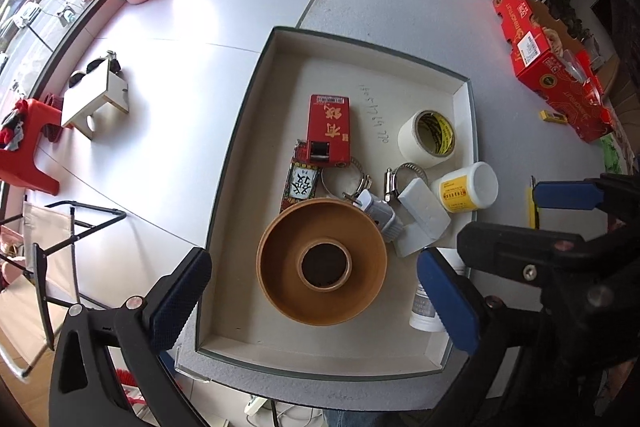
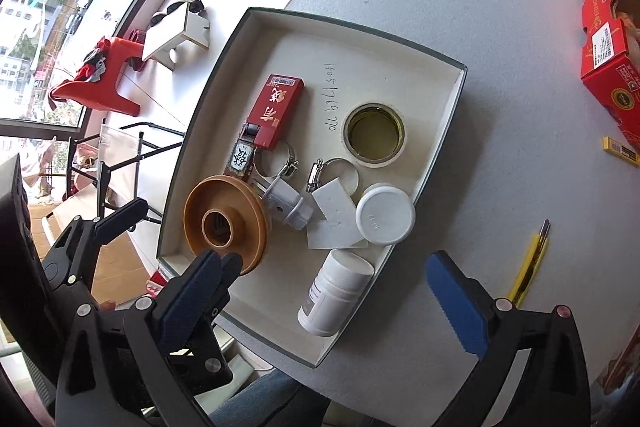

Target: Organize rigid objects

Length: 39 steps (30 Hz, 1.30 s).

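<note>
A shallow cardboard tray [image 1: 256, 75] sits on the grey table [image 1: 400, 11], its left wall running close along the table's left edge and its near wall a little back from the near edge. The left gripper [image 1: 316, 301] hangs over the tray's near end with its jaws spread wide and nothing between them, one blue pad outside the left wall, the other by the right wall, straddling the brown tape roll [image 1: 322, 261]. The right gripper [image 2: 326, 287] is likewise wide and empty, above the tray's near right corner where a white pill bottle [image 2: 334, 293] lies tilted against the wall. Things crowd the tray's middle: a red box [image 1: 329, 131] overlapping a smaller packet, two hose clamps [image 1: 347, 183], a grey plug [image 1: 380, 213], white blocks [image 1: 424, 213], a white jar [image 1: 468, 187] and a white tape roll [image 1: 426, 139]. The far end of the tray floor is bare (only handwriting there). Right of the tray, open tabletop holds a yellow utility knife [image 2: 530, 261] near the right gripper, with a red carton [image 1: 548, 59] along the far right edge.
</note>
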Tool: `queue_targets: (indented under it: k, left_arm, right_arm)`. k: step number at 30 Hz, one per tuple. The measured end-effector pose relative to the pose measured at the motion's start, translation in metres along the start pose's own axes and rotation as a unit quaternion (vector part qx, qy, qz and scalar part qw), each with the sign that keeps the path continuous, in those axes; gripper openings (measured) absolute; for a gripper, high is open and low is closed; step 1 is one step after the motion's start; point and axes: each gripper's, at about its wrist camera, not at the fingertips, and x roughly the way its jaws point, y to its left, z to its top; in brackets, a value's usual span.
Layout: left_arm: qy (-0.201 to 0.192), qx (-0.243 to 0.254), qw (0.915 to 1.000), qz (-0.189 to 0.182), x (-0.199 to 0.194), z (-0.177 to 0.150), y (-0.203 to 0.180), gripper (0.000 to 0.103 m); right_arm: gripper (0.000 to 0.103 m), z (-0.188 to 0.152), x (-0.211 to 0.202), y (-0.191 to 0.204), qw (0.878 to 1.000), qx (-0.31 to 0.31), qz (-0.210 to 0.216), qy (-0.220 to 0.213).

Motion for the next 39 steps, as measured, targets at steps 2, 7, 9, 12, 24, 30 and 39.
queue_targets:
  k: [2,7,9,12,24,30,39]
  left_arm:
    - [-0.019,-0.01,0.9997,0.006,-0.015,0.003,0.002,0.103]
    - [-0.04,-0.01,0.9975,0.057,-0.049,0.008,0.002,0.103]
    - [-0.014,-0.011,0.9995,0.025,-0.049,0.009,0.005,0.103]
    - [0.012,-0.037,0.9992,0.01,-0.048,0.003,0.014,0.103]
    - [0.075,-0.044,0.9952,0.044,-0.041,-0.027,0.026,0.103]
    - [0.08,-0.022,0.9957,0.041,-0.042,-0.027,0.016,0.103]
    - [0.084,0.003,0.9957,0.039,-0.04,-0.027,0.004,0.103]
  right_arm:
    - [0.103,-0.002,-0.006,-0.003,1.0,0.008,0.005,-0.007]
    - [0.103,-0.008,-0.029,-0.002,0.999,0.008,0.007,-0.044]
    - [0.103,-0.011,-0.038,0.0,0.998,0.001,0.005,-0.06]
    - [0.103,-0.017,-0.046,0.002,0.998,0.0,-0.005,-0.069]
    - [0.103,-0.03,-0.03,0.01,0.999,-0.002,-0.038,-0.014]
    - [0.103,-0.029,-0.03,0.014,0.999,-0.011,-0.043,-0.013]
    - [0.103,-0.03,-0.028,0.013,0.999,-0.009,-0.045,-0.008]
